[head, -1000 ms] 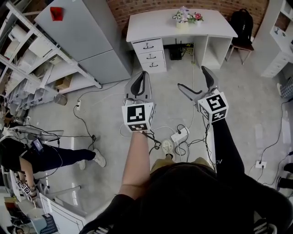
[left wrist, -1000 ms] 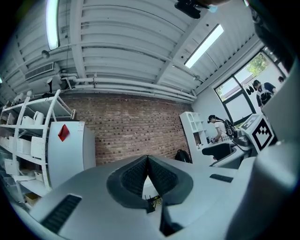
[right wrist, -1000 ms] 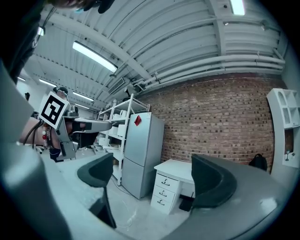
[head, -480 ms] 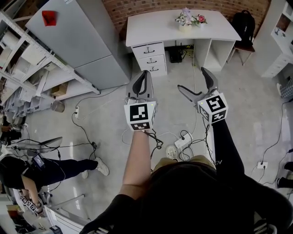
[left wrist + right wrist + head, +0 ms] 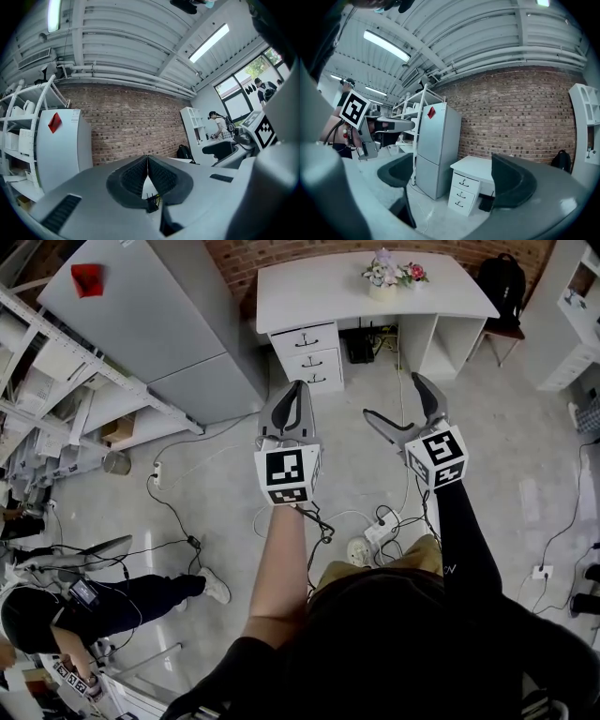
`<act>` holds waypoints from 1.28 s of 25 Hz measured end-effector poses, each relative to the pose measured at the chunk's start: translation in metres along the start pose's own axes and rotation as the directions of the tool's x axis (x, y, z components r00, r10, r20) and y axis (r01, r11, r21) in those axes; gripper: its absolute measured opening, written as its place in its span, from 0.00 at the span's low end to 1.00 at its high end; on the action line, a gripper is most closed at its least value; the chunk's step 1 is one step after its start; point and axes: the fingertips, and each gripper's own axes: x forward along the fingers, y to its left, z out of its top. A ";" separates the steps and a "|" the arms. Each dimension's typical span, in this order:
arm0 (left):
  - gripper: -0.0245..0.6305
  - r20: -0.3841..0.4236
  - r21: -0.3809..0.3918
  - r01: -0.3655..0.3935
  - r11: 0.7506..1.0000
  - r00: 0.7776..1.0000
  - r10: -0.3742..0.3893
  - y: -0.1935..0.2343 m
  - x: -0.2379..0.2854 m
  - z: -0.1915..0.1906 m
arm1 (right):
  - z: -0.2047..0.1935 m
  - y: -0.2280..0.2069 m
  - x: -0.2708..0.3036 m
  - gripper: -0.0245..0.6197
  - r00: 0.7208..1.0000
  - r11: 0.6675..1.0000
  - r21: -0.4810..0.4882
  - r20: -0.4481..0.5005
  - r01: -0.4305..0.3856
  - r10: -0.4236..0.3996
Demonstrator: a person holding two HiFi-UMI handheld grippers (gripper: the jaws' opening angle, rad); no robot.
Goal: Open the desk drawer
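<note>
Ahead of the left hand-held gripper (image 5: 294, 390), desk (image 5: 309, 287) slightly nearer.

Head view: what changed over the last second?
The wearer shifted slightly, so the bystander slid down the frame. Nothing was grasped. The left gripper stays shut and empty and the right gripper open, both short of the desk, whose drawers remain closed.

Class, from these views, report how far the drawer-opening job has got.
Done: nothing; all three desk drawers look closed. In hand: the left gripper, shut and empty, and the right gripper, open, hover over the floor short of the white desk. Left: reach a drawer handle, grip it, pull.
</note>
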 end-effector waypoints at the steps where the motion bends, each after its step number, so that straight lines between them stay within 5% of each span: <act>1: 0.05 -0.003 0.002 0.002 1.000 1.000 -0.002 0.000 0.001 -0.002 | -0.002 -0.001 0.001 0.84 1.000 1.000 0.000 -0.002 0.000 0.000; 15: 0.05 0.007 -0.021 -0.027 0.999 1.000 0.027 0.025 0.057 -0.005 | -0.004 -0.041 0.057 0.84 0.999 1.000 0.014 0.032 -0.027 0.027; 32: 0.05 -0.050 0.009 -0.117 0.993 0.992 0.117 0.103 0.262 -0.045 | -0.019 -0.182 0.263 0.84 0.991 0.993 0.005 0.062 -0.122 0.121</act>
